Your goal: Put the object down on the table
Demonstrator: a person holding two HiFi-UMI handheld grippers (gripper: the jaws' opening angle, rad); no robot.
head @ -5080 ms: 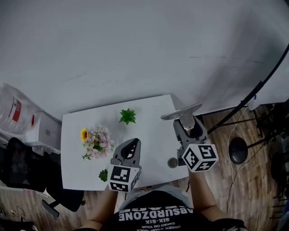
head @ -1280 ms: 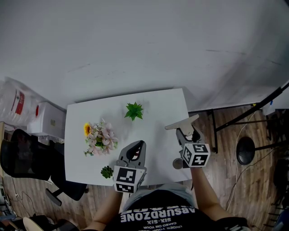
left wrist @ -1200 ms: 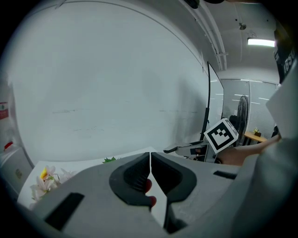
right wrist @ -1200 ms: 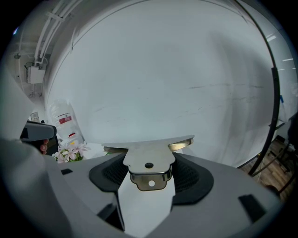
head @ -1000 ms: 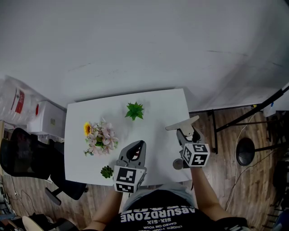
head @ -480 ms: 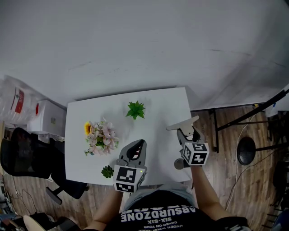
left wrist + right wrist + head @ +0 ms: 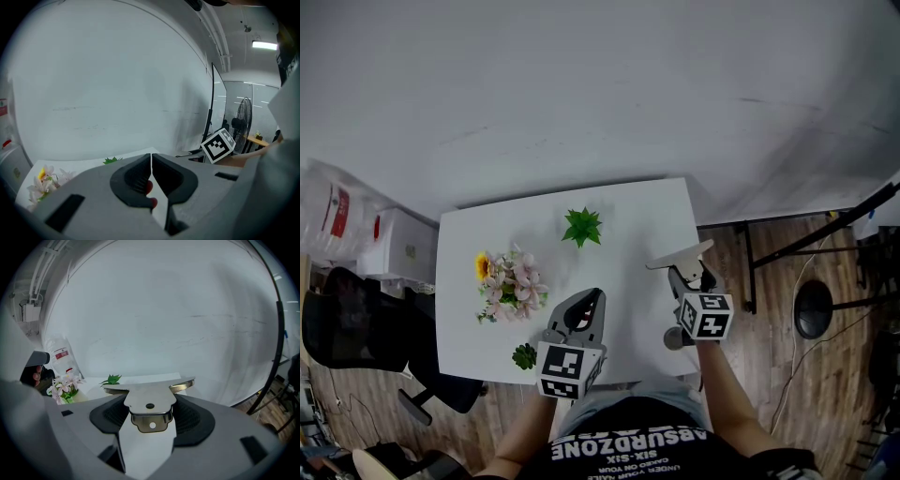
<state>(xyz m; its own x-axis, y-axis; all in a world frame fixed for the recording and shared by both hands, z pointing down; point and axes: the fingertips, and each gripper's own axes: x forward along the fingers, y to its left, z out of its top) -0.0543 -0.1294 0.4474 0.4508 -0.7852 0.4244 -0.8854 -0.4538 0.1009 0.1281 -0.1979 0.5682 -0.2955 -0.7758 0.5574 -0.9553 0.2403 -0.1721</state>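
Both grippers now show smaller against the table than five seconds ago, and the right one has edged toward the table's right edge.

Head view first: the white table [image 7: 628, 211] stands against a plain white wall. The left gripper [image 7: 592, 299] hangs over the front edge, jaws pressed together. The right gripper [image 7: 689, 273] is clamped on the metal object [image 7: 680, 255], whose broad flat top lies across the table's right edge near the front right corner; whether it touches the surface, I can't tell. On the table there is a spiky green plant [image 7: 582, 227] toward the back edge, a bouquet [image 7: 508, 286] toward the left edge and a small succulent [image 7: 524, 356] at the front edge. Around it are wood floor [image 7: 769, 272] on the right, a black chair [image 7: 342, 333] and a clear water jug [image 7: 333, 211] on the left.

Over to the left gripper view: the jaws are together, only a hairline slit between them, and nothing is gripped. Beyond them the bouquet [image 7: 42, 180] is at the left, the right gripper's marker cube [image 7: 218, 145] at the right, with a standing fan [image 7: 241, 122] and a ceiling light [image 7: 265, 45] behind.

Right gripper view: the jaws bite the metal object [image 7: 150, 392] at its narrow stem, its wide top level. Past it sit the green plant [image 7: 111, 379], the bouquet [image 7: 63, 386] and the jug [image 7: 63, 357].
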